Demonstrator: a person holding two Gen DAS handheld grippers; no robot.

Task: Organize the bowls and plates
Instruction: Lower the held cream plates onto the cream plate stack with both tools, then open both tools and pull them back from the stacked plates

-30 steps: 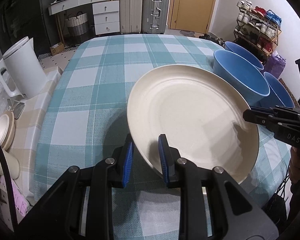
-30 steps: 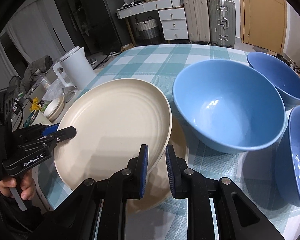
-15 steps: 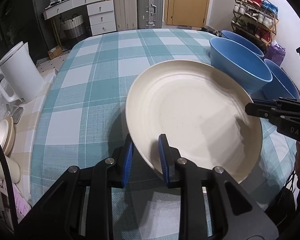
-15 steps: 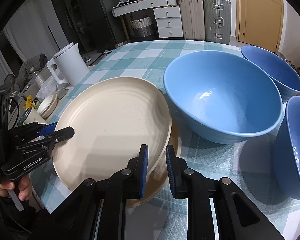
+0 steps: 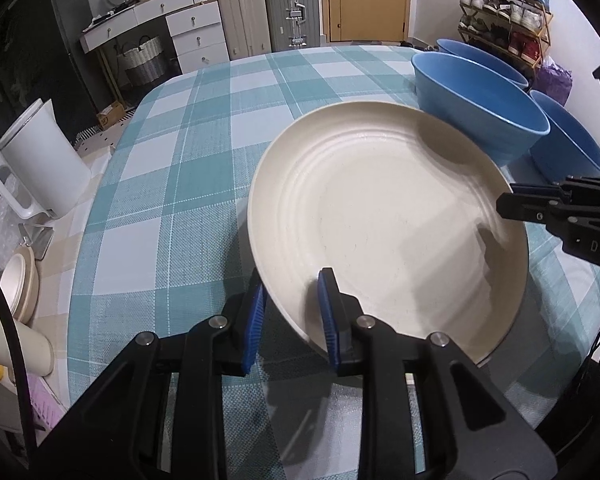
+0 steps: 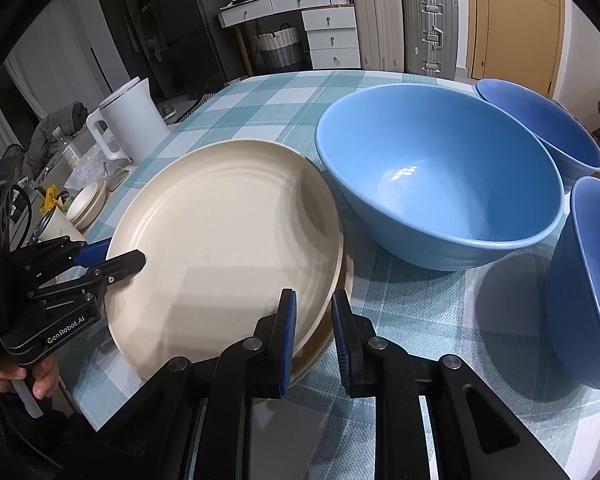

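Gripping a cream plate [image 5: 384,220] by opposite rims, both sets of tongs have their jaws around its edge. The left tongs [image 5: 290,312] straddle the near-left rim, one blue pad [image 5: 327,320] on the plate's upper face and the other under the rim, so they look clamped on the plate. The right tongs [image 6: 314,334] straddle the opposite rim in the same way, the left pad [image 6: 289,344] over the plate's face and the right pad outside the edge; a second cream plate [image 6: 322,344] lies just beneath, its rim showing under the upper one, and whether the right pads press on one plate or both cannot be told. In the left view the right tongs [image 5: 508,202] reach the plate's far-right rim; in the right view the left tongs [image 6: 136,258] overlap its left edge. The upper plate sits tilted, near the front edge of a table covered with a teal and white checked cloth [image 5: 172,184]. Just beyond the plates stands a large light blue bowl [image 6: 440,184], close to the plate's rim, with two darker blue bowls beside it: one behind [image 6: 544,128] and one to the right [image 6: 588,280]. A white kettle [image 5: 40,160] stands on a side surface left of the table, near a small stack of cream dishes [image 5: 18,284].
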